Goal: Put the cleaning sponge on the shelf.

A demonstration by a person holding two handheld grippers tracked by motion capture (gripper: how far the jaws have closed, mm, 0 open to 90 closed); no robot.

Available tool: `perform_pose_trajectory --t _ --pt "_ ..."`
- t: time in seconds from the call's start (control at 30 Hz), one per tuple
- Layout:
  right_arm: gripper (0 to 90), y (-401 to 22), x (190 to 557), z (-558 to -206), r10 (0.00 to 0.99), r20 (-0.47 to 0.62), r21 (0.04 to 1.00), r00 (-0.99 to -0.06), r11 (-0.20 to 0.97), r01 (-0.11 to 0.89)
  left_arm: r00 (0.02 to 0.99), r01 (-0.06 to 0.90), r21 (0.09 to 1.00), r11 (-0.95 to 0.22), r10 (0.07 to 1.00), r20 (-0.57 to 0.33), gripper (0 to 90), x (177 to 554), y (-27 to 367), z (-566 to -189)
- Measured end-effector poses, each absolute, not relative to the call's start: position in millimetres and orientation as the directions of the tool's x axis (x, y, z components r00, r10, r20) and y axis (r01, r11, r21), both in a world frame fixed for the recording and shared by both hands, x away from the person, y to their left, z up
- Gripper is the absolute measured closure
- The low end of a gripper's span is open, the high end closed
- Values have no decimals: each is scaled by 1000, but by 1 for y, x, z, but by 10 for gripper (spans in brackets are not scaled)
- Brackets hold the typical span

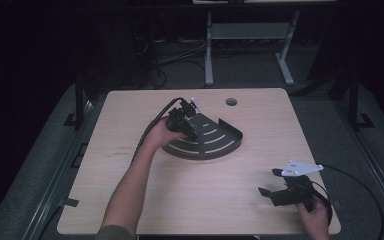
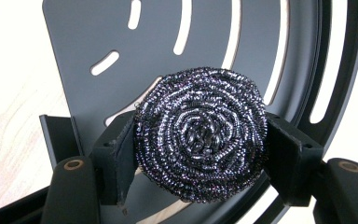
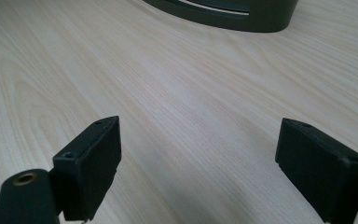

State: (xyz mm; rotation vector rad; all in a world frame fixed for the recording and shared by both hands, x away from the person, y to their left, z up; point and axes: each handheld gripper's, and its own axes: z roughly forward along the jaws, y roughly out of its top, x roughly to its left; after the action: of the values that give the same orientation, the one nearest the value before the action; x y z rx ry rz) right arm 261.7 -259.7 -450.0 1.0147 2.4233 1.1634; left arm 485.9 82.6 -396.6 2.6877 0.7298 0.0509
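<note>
A round, shiny steel scrubber [image 2: 200,135] is squeezed over a dark, slotted, fan-shaped tray [image 1: 215,142] near the bench's middle.

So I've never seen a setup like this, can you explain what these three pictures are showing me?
A person sits at a light wooden table holding hand-held tongs in each hand. One picture looks down from above; the other two come from small cameras riding on each pair of tongs. On the table lies a dark grey quarter-round metal tray with curved slots. The left tongs are shut on a round steel-wool scouring pad, held right above the tray. The right tongs wait near the table's front corner, jaws open, nothing between them.
</note>
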Motion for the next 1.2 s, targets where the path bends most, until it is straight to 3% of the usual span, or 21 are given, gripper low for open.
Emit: perform_pose_trajectory --t 1.2 --pt "138 -260 262 -450 694 63 765 -718 428 481 863 499 291 -817 501 -73 322 491 69 -421"
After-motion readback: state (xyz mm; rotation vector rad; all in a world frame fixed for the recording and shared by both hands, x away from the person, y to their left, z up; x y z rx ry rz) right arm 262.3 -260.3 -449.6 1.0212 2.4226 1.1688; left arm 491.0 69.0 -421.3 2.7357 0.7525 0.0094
